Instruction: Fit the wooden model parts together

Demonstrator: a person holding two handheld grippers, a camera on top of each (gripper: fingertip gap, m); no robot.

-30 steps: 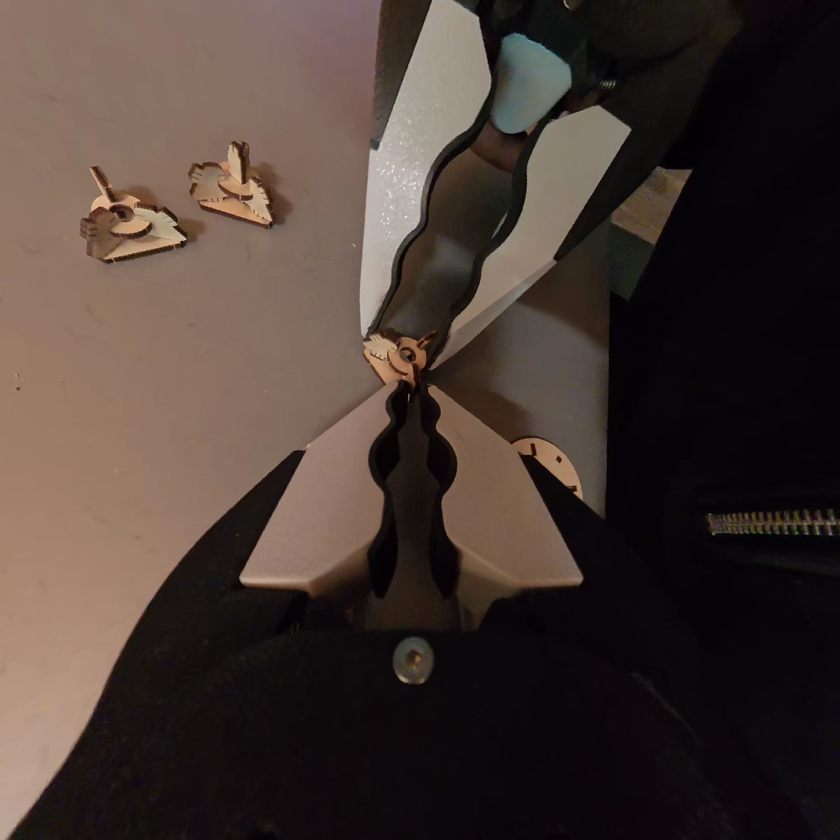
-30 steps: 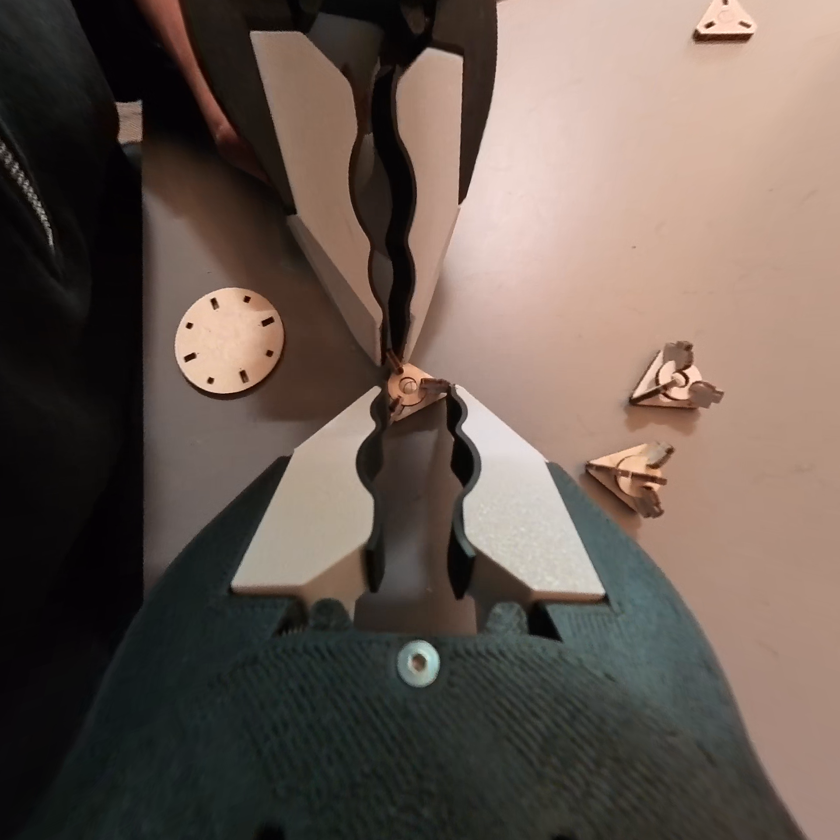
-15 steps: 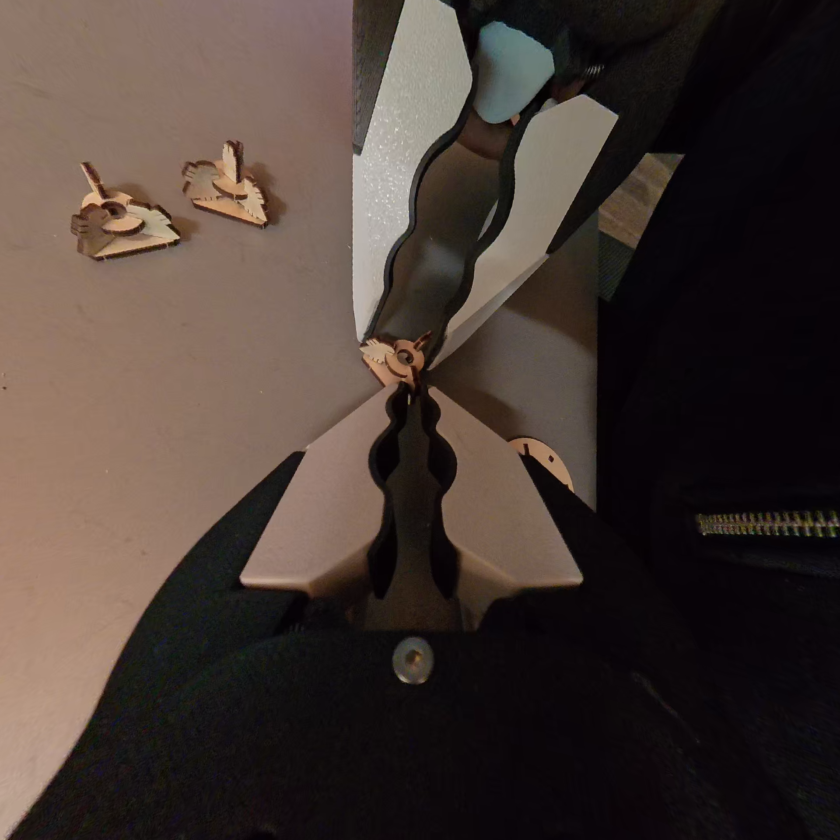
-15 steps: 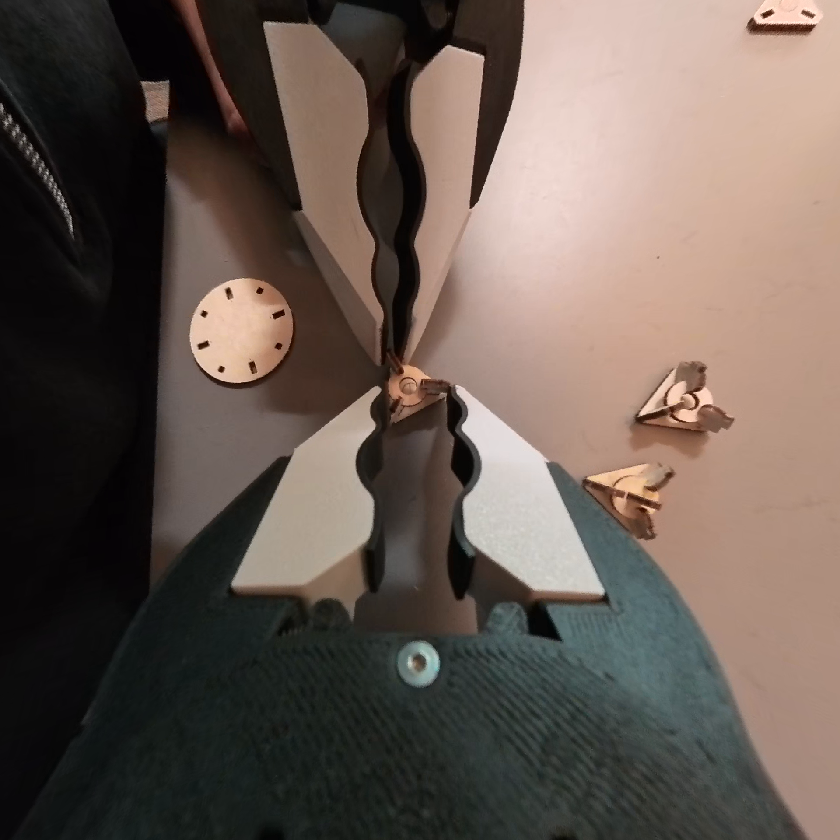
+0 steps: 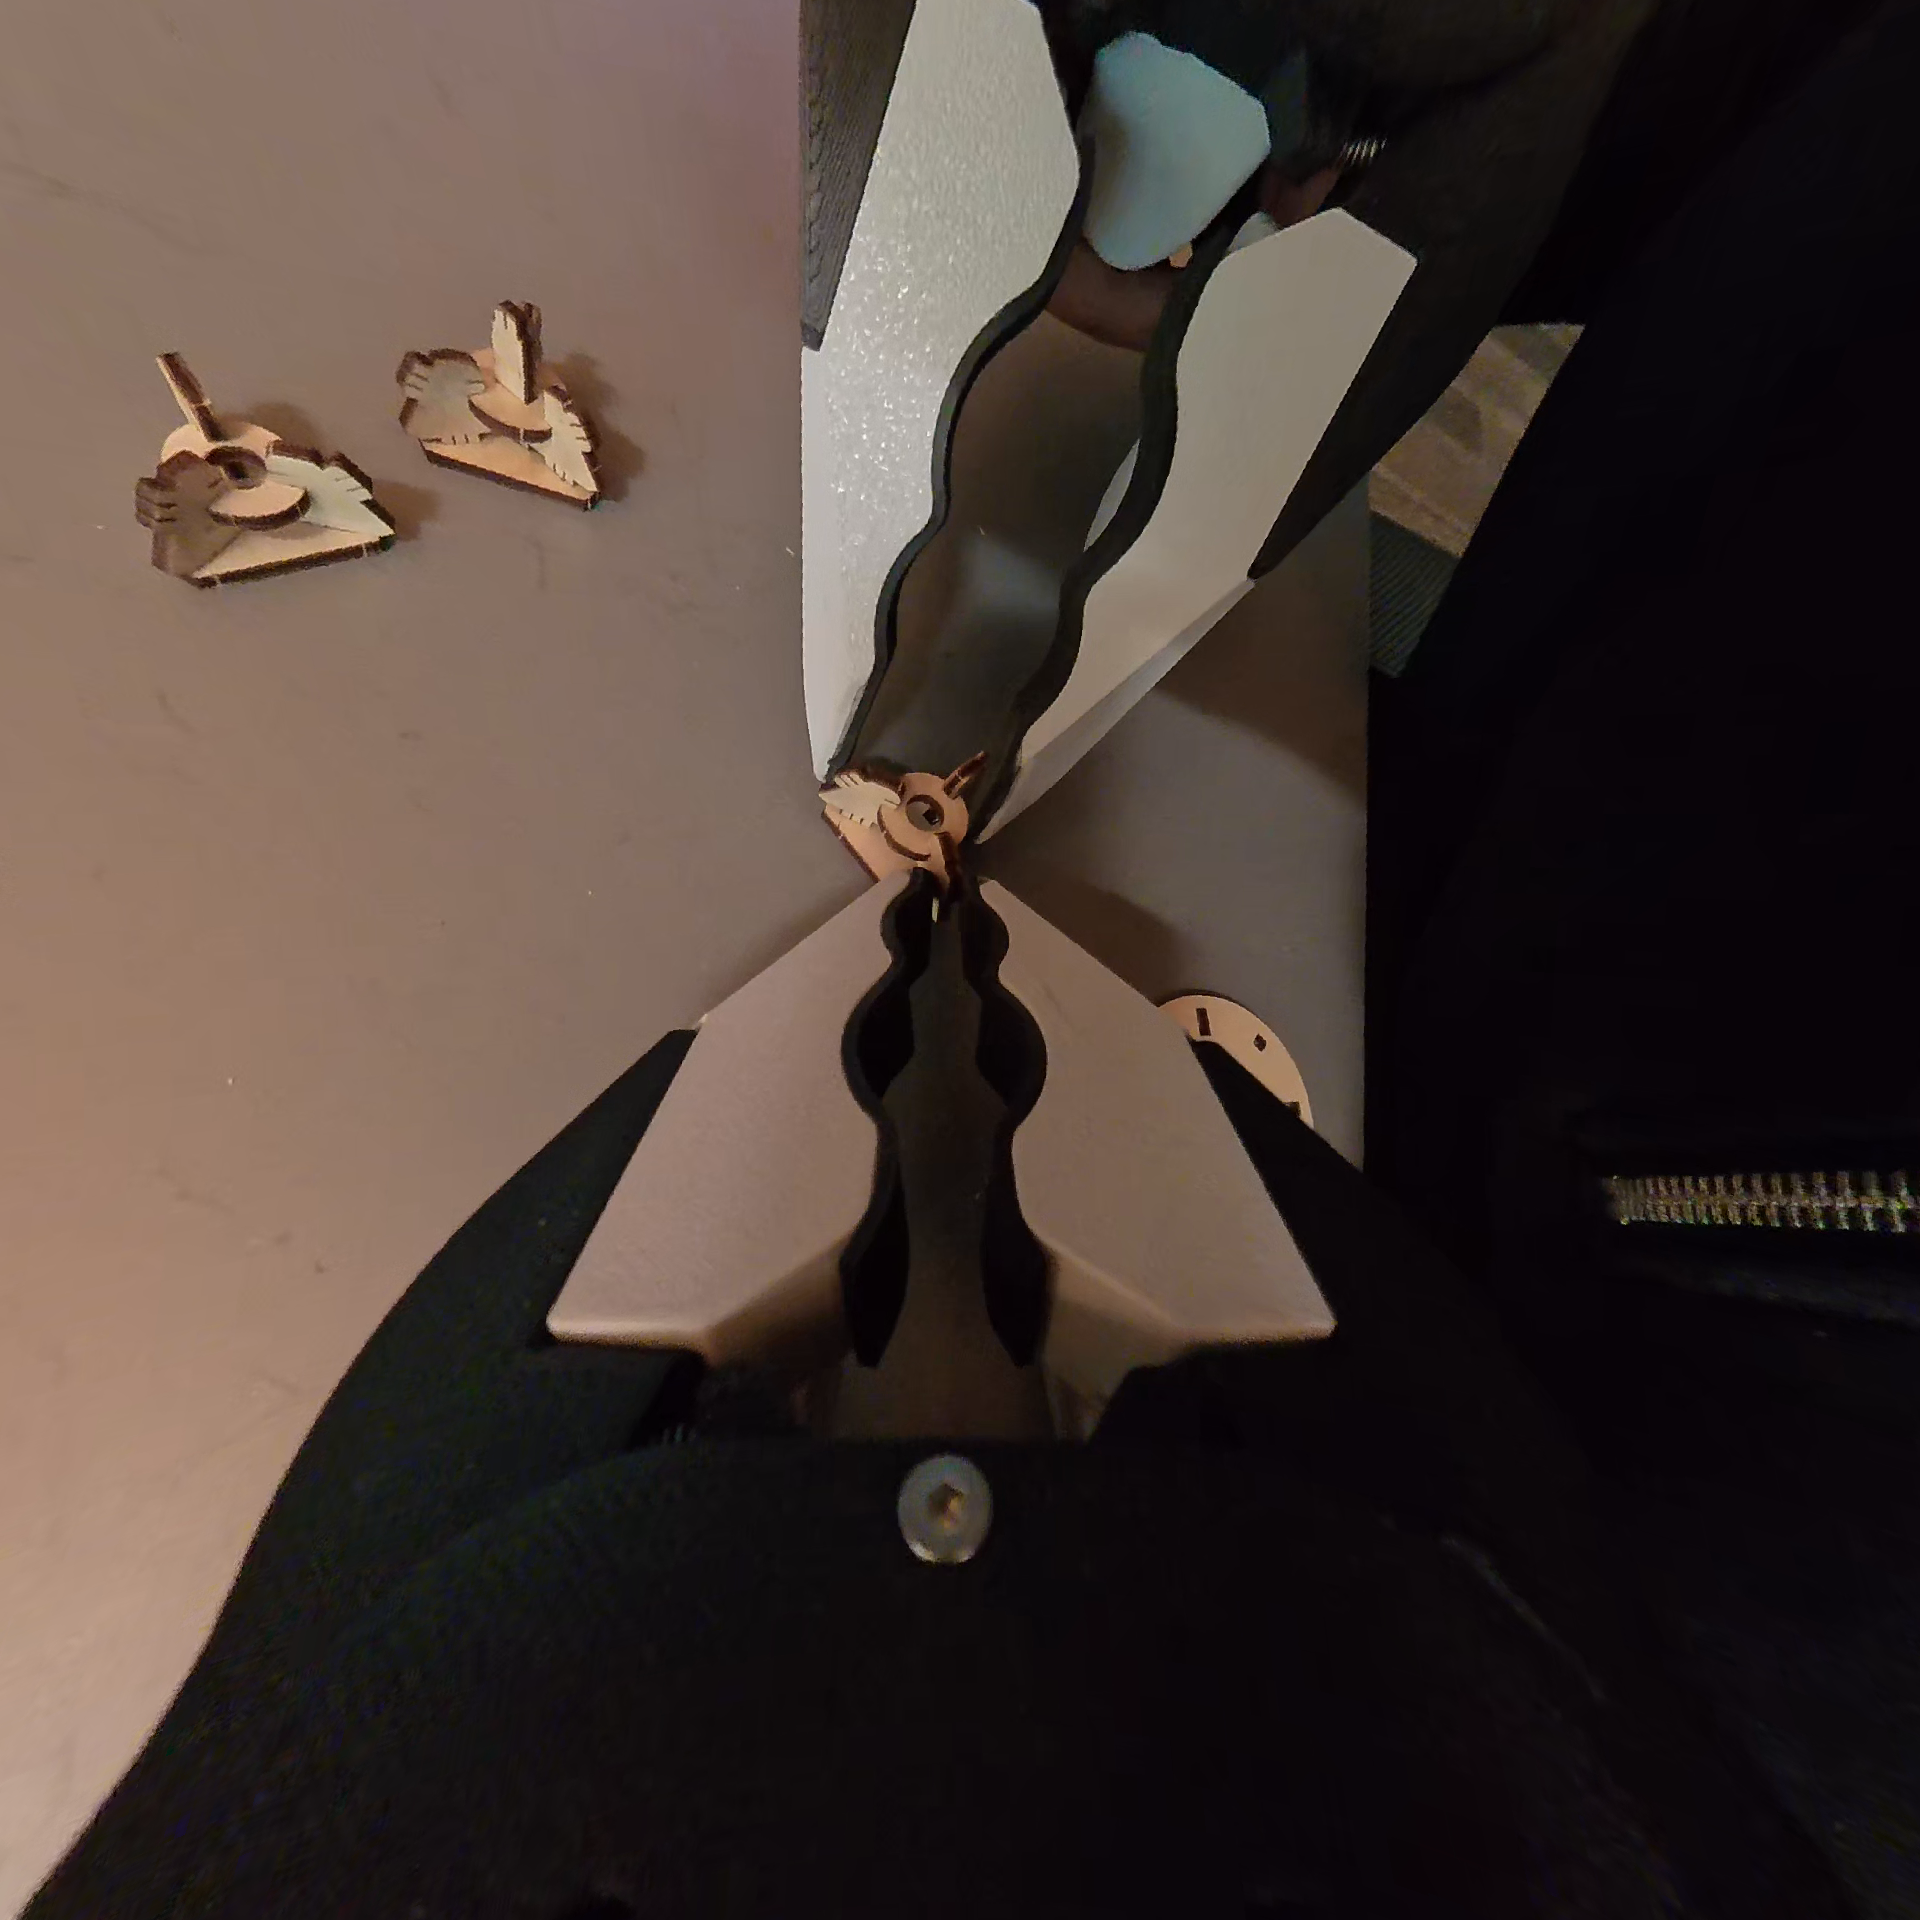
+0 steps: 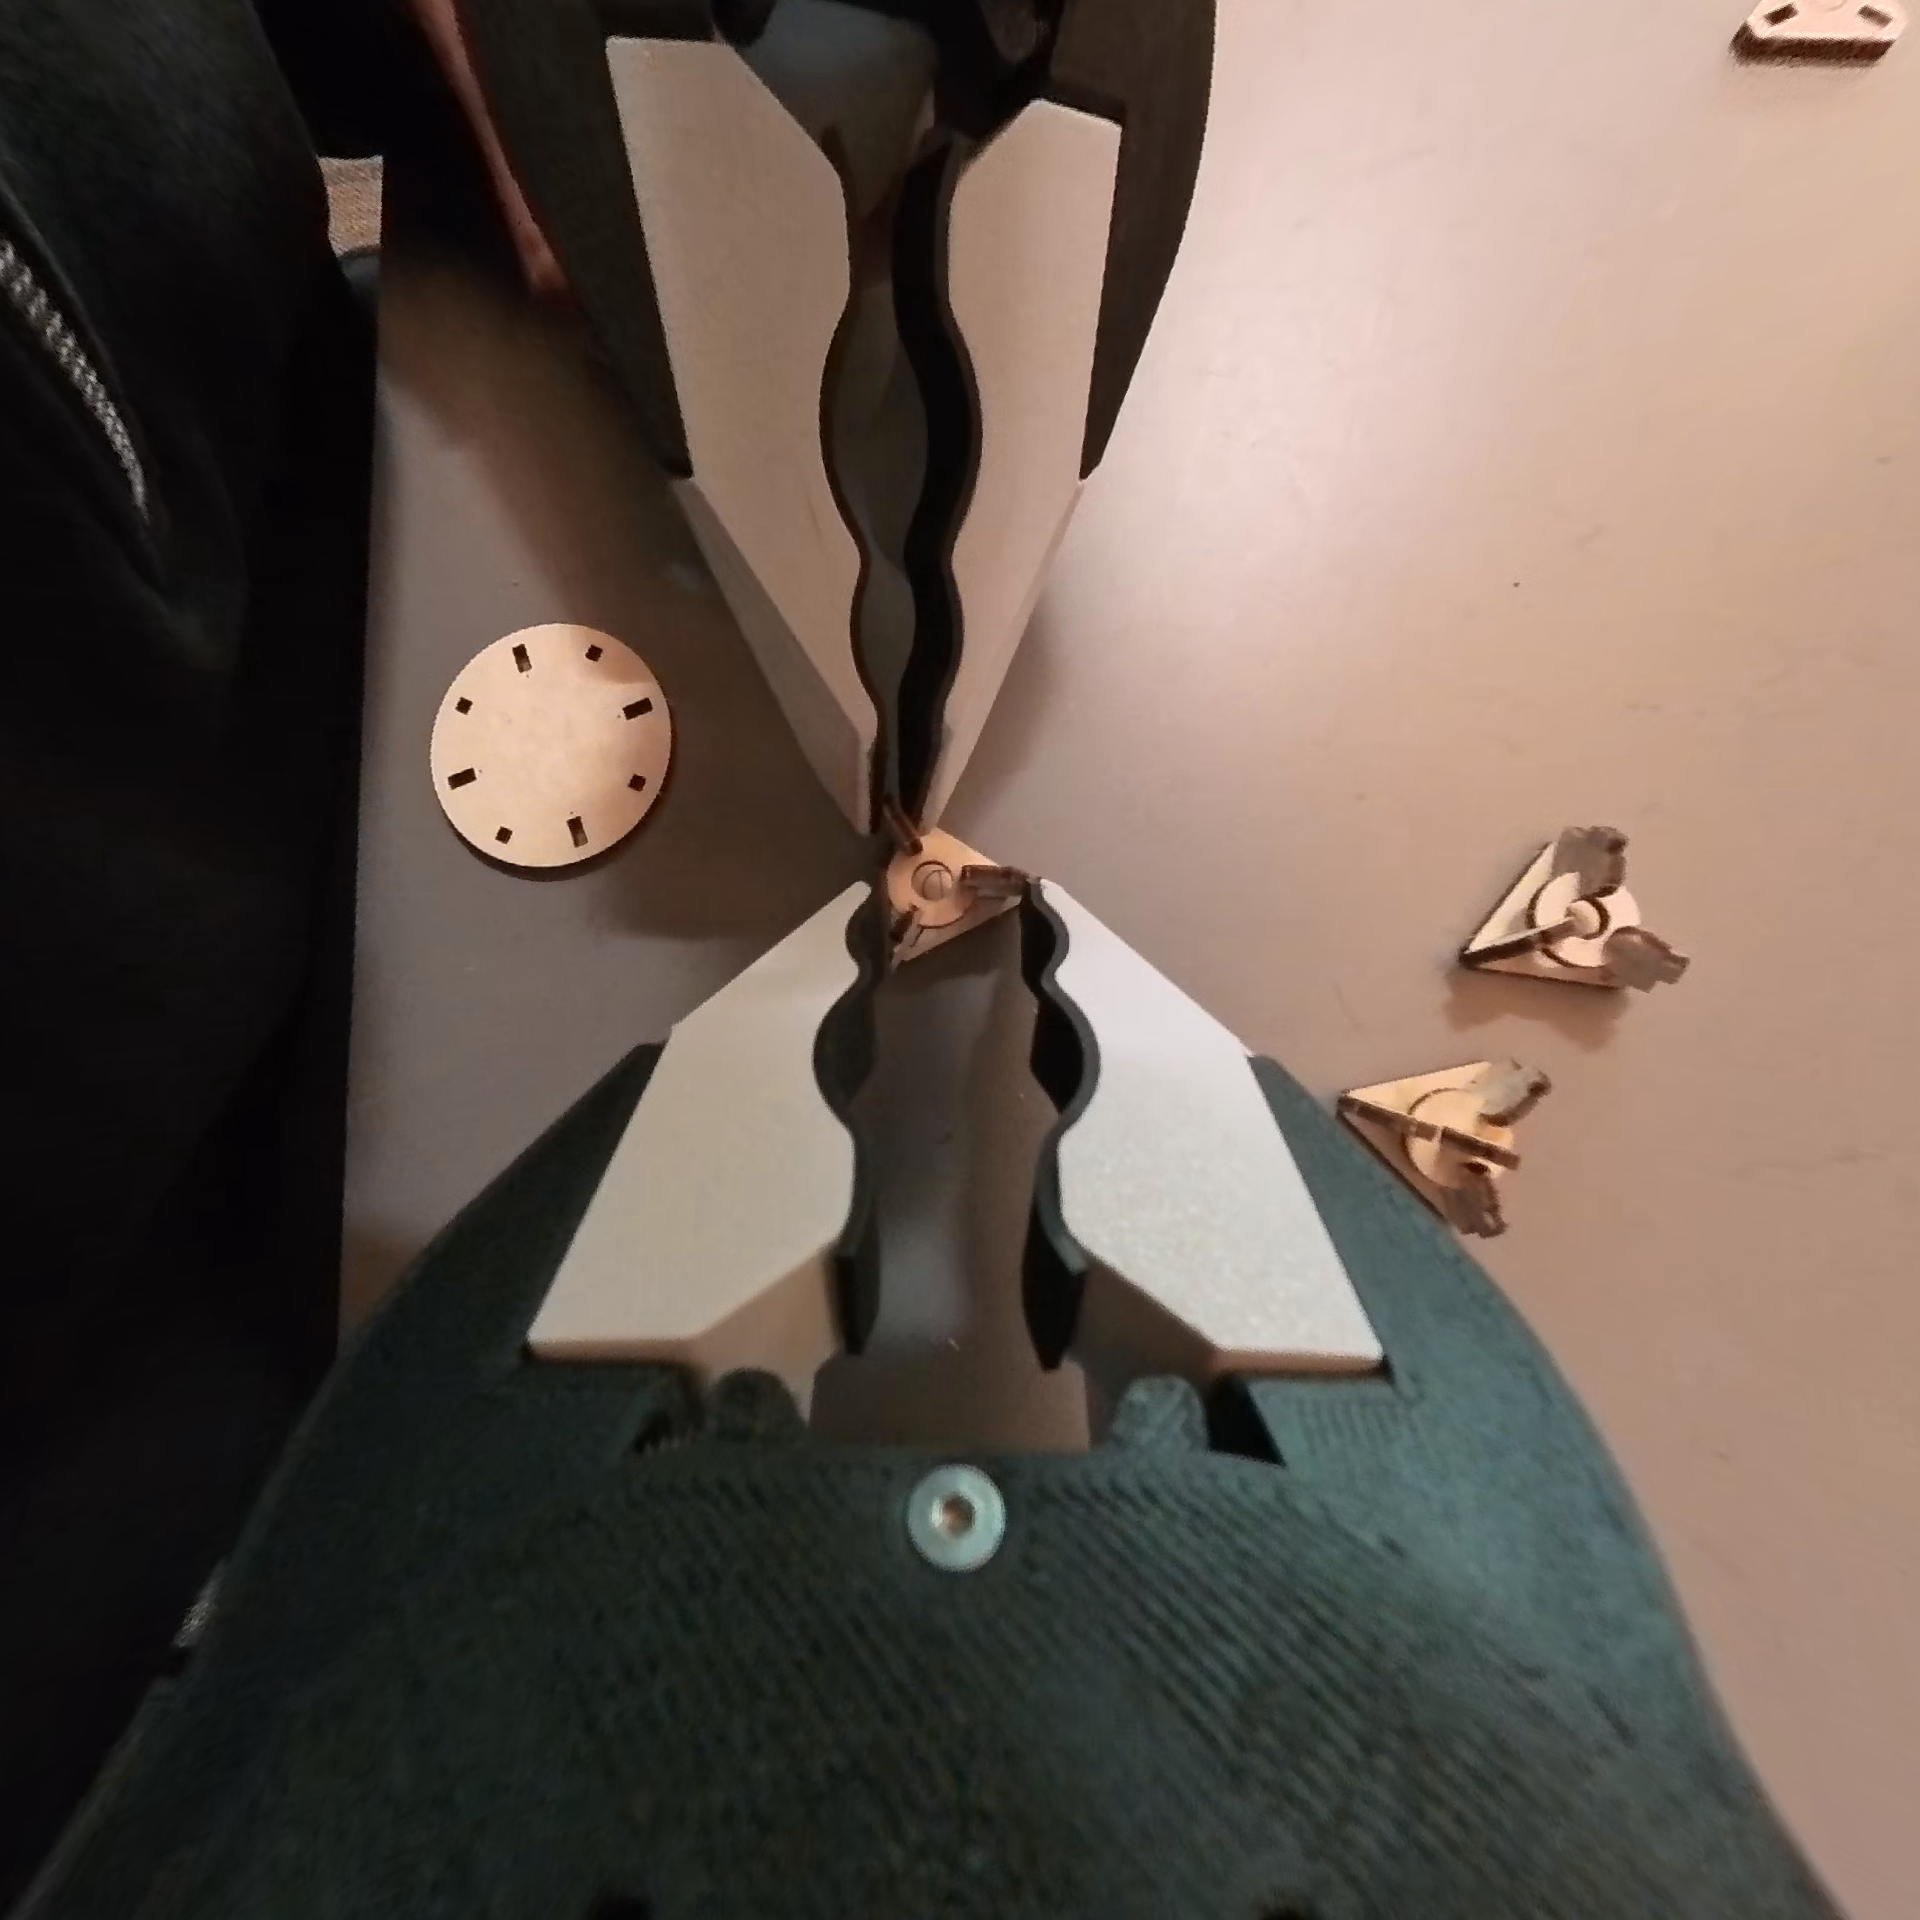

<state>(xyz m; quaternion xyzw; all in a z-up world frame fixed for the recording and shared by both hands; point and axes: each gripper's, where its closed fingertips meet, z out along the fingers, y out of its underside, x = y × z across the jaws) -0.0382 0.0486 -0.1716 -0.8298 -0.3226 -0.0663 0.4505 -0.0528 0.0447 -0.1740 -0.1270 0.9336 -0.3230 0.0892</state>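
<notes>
Little has shifted since the earlier frames: both grippers stay locked on the same small triangular plywood assembly (image 6: 940, 894), raised just above the plain matte grey-beige tabletop (image 5: 416, 935). Left gripper (image 5: 943, 883) is clenched on a thin wooden tab of it; right gripper (image 6: 940, 909) grasps its triangular body. A round slotted plywood disc (image 6: 551, 743) lies near the table edge beside a dark zipped jacket (image 6: 156, 623). Two more triangular plywood assemblies (image 6: 1569, 920) rest well apart.
</notes>
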